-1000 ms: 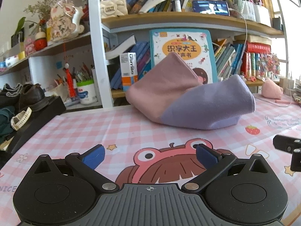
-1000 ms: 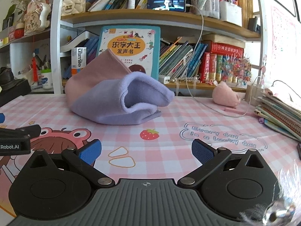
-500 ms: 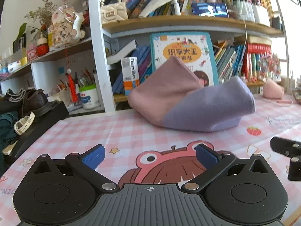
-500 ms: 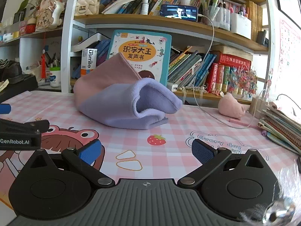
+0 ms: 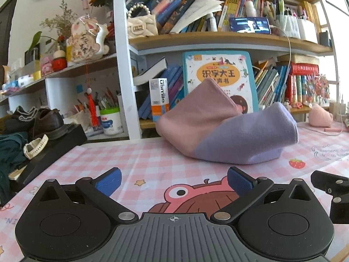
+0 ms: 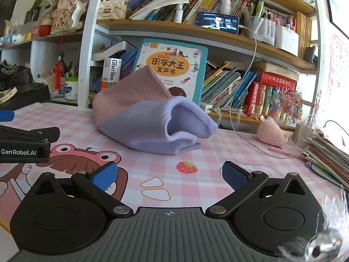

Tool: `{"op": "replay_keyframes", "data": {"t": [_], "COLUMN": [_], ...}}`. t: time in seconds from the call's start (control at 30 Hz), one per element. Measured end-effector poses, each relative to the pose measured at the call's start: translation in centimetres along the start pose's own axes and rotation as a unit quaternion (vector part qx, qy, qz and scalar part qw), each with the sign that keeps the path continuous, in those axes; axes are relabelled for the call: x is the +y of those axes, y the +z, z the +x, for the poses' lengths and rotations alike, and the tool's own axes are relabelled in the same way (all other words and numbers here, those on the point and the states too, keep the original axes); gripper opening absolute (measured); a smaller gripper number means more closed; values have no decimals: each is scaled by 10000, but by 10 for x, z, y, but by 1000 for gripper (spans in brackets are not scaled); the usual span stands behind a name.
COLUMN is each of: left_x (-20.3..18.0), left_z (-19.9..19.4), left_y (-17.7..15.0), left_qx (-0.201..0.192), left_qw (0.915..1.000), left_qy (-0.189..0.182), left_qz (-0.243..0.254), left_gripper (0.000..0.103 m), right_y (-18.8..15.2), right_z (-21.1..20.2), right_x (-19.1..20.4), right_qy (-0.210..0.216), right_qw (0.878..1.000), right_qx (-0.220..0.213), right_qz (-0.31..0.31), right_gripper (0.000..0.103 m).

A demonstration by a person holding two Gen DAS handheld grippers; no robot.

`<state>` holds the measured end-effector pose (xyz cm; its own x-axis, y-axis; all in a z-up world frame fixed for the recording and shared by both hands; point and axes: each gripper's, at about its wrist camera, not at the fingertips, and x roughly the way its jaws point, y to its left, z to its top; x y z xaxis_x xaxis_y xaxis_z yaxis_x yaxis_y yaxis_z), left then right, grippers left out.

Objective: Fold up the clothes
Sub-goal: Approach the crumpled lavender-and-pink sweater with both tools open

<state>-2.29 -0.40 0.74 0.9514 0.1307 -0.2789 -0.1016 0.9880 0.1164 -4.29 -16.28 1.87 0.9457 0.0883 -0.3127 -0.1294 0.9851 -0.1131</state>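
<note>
Your left tongs (image 5: 173, 180) and right tongs (image 6: 170, 174) are both spread wide and empty, above the near bench (image 6: 218, 152). One pink-and-lilac garment (image 6: 152, 118) lies bunched at the far edge. Risk: gripping several bunched layers together produces a skewed fold.

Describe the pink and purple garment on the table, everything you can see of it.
The garment is soft, fleece-like cloth, pink on its left half and lavender on its right. It sits bunched in a loose heap, not flat: the pink part rises to a peak against the picture book behind, and the lavender part rolls over into an open fold facing right. It rests on the checked tablecloth. Neither gripper touches it.
</note>
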Motion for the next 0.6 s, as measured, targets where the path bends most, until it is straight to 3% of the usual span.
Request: {"op": "replay_keyframes", "data": {"t": [0.2, 0.6], "left_x": [4, 6], "left_z": [-9, -13], "left_y": [-2, -2], "left_qx": [-254, -407], "left_qw": [9995, 9988], "left_qy": [124, 190], "left_qz": [-136, -208], "left_gripper": [103, 103], "right_y": [0, 0], "right_z": [0, 1], "right_x": [-5, -8], "right_qy": [21, -64], "right_qw": [9999, 9997], "right_qx": [0, 35], "right_qz": [140, 218], "right_gripper": [103, 103]}}
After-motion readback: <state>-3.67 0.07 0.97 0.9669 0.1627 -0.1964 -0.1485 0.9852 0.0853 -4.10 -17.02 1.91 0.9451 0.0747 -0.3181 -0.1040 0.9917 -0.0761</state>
